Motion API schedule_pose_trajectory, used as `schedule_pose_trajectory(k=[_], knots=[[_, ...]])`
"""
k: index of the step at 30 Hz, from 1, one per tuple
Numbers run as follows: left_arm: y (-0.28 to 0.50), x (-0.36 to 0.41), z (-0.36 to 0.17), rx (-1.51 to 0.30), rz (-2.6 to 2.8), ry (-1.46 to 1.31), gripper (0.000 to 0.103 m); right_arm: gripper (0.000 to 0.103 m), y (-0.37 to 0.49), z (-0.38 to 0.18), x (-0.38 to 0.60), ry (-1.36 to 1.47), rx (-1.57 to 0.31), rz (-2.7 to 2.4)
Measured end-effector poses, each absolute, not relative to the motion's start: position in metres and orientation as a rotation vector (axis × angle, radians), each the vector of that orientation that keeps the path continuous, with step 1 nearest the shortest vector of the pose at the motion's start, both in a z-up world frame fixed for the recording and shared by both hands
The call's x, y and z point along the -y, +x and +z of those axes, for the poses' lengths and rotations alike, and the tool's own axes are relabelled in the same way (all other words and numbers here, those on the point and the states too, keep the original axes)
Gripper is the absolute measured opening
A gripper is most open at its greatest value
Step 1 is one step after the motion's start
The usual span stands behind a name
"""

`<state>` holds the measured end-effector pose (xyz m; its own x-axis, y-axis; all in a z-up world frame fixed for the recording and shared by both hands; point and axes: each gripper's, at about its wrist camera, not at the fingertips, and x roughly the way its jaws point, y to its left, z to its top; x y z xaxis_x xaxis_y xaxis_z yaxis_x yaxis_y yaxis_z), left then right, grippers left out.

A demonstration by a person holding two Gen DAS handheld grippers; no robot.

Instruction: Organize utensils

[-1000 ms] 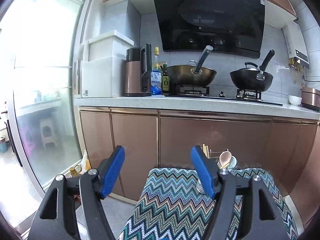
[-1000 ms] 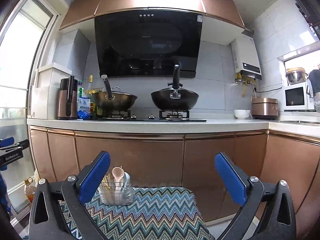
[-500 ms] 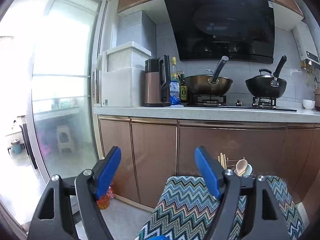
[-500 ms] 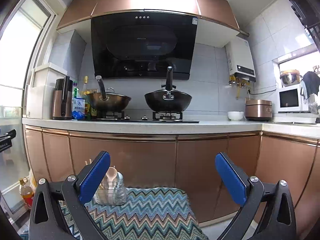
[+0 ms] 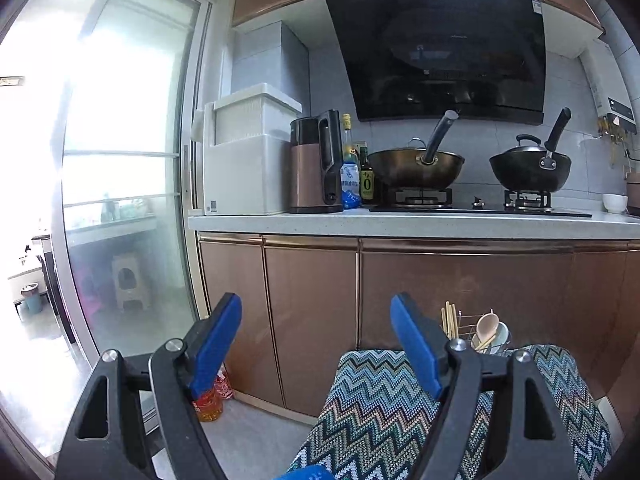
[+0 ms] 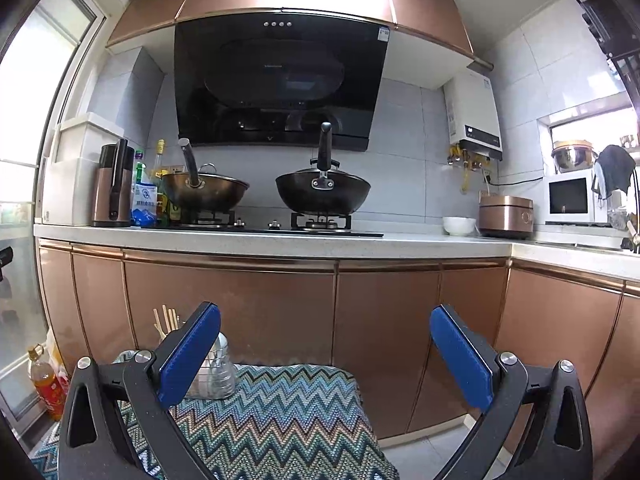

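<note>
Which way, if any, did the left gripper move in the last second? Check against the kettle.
Yes. The left gripper swung left: the kettle slid rightward in its view. Its jaws have just been opening, nothing between them.

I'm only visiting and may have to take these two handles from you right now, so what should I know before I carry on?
Left gripper: open, nothing between its pads; the jaws have just been opening.
Right gripper: open and empty.
The wire utensil holder stands at the far edge of the zigzag cloth, holding chopsticks and a pale spoon.
Done: those utensils are in the holder.
Left: no loose utensils are in view, so I cannot tell what remains; look around first.
</note>
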<state>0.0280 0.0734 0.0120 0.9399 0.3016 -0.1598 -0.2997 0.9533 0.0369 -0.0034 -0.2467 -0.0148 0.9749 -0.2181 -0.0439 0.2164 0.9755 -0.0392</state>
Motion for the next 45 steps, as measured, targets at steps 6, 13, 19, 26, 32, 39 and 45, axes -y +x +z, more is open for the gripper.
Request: schedule_pose_trajectory(k=[6,13,19,26,32,39,45], knots=[[0.028,-0.075,0.013,-0.157,0.305,-0.008,0.076,0.103,-0.003,-0.015,0.248,-0.037,-0.051,-0.231],[0.032,-0.068,0.011,-0.162,0.288,0.000,0.076,0.103,0.001,-0.018,0.248,-0.037,-0.062,-0.238],[0.032,-0.059,0.010,-0.158,0.264,0.017,0.076,0.103,-0.002,-0.018,0.251,-0.030,-0.054,-0.253],[0.030,-0.059,0.011,-0.156,0.251,0.019,0.076,0.103,-0.003,-0.018,0.246,-0.038,-0.055,-0.249],[0.028,-0.061,0.011,-0.147,0.255,0.009,0.076,0.103,-0.004,-0.019,0.240,-0.047,-0.057,-0.238],[0.025,-0.063,0.012,-0.131,0.255,-0.001,0.076,0.103,-0.003,-0.020,0.238,-0.048,-0.058,-0.239],[0.024,-0.064,0.010,-0.127,0.252,-0.007,0.076,0.103,-0.002,-0.020,0.240,-0.046,-0.056,-0.245]])
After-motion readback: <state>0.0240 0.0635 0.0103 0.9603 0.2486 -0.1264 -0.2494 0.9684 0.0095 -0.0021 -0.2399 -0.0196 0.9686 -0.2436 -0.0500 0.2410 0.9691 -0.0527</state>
